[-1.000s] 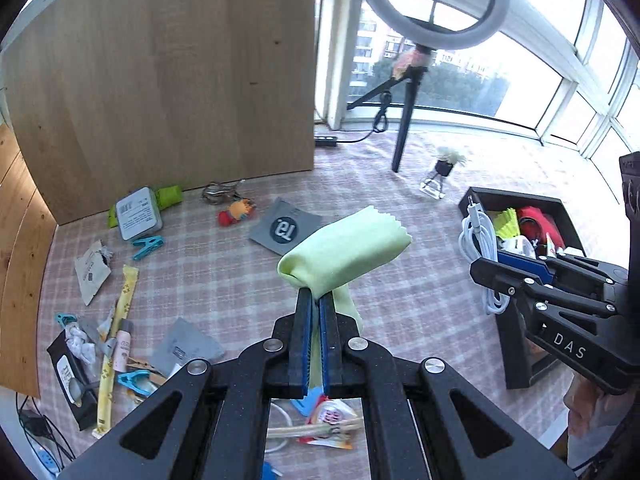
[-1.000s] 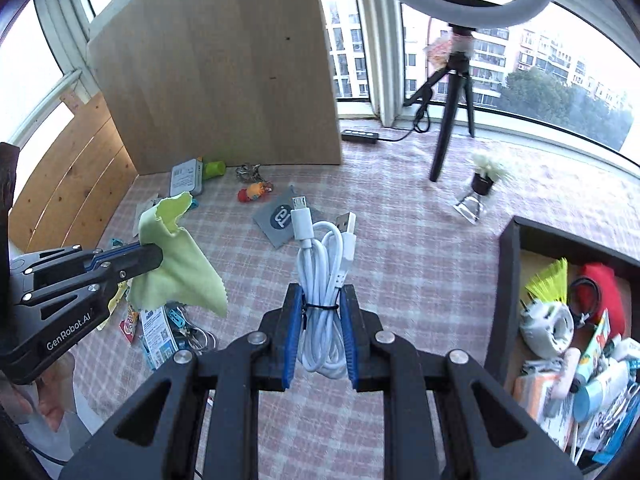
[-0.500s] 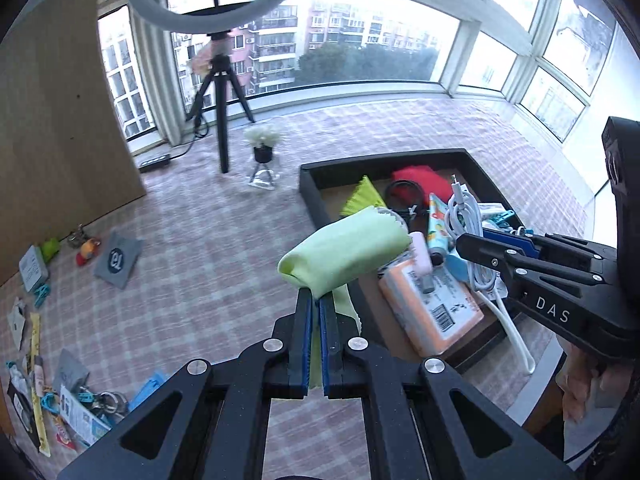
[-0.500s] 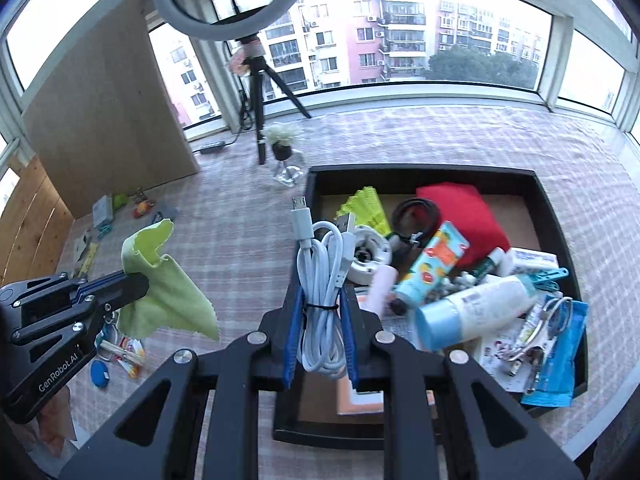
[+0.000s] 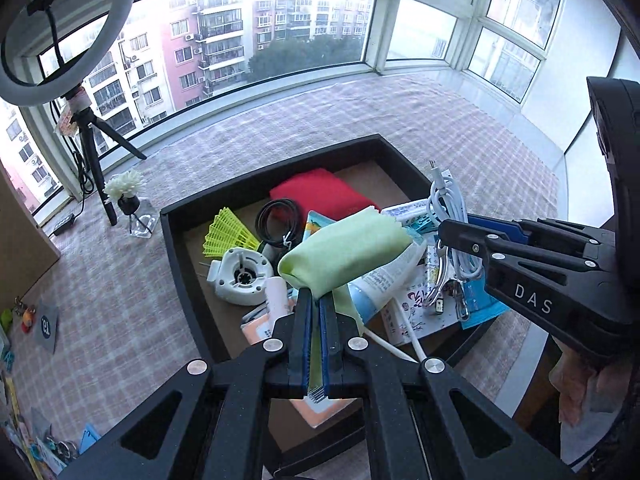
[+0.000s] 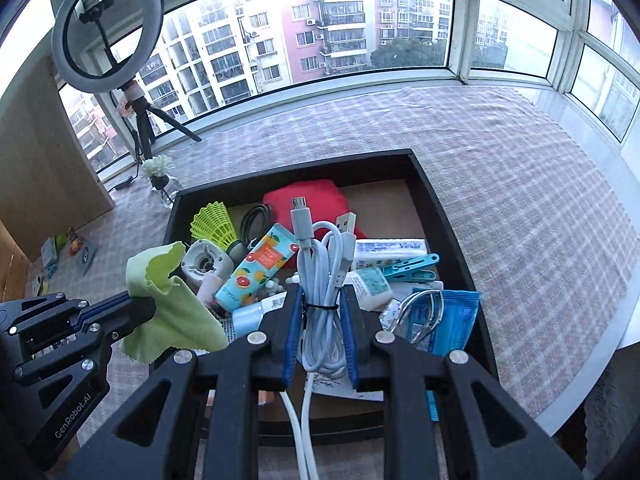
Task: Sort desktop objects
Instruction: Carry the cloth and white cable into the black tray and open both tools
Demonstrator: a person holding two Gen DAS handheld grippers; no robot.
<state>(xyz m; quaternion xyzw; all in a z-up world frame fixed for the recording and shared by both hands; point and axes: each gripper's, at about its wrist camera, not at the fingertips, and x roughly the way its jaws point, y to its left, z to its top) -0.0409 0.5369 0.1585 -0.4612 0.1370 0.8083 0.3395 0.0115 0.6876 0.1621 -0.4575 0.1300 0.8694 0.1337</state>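
My left gripper (image 5: pixel 316 300) is shut on a light green cloth (image 5: pixel 346 246), which bulges above its blue pads and hangs over the black tray (image 5: pixel 176 248). In the right wrist view the same cloth (image 6: pixel 172 312) droops from the left gripper (image 6: pixel 140 304) at the tray's left side. My right gripper (image 6: pixel 322 300) is shut on a bundled white USB cable (image 6: pixel 320 264), held over the tray's (image 6: pixel 436 208) near half. From the left wrist view that cable (image 5: pixel 450 216) and the right gripper (image 5: pixel 450 228) hover above the tray's right part.
The tray holds a red cloth (image 5: pixel 320 196), a yellow-green shuttlecock (image 5: pixel 226 234), a white round device (image 5: pixel 242 276), tubes, a blue clip (image 6: pixel 412 268) and packets. A ring light on a tripod (image 6: pixel 136 108) and a small flower vase (image 6: pixel 160 176) stand behind. Loose items (image 5: pixel 36 320) lie far left on the checked cloth.
Both grippers have swept from the cluttered left part of the table over to the black tray, still gripping the green cloth and the white cable. They now hover above the tray's contents.
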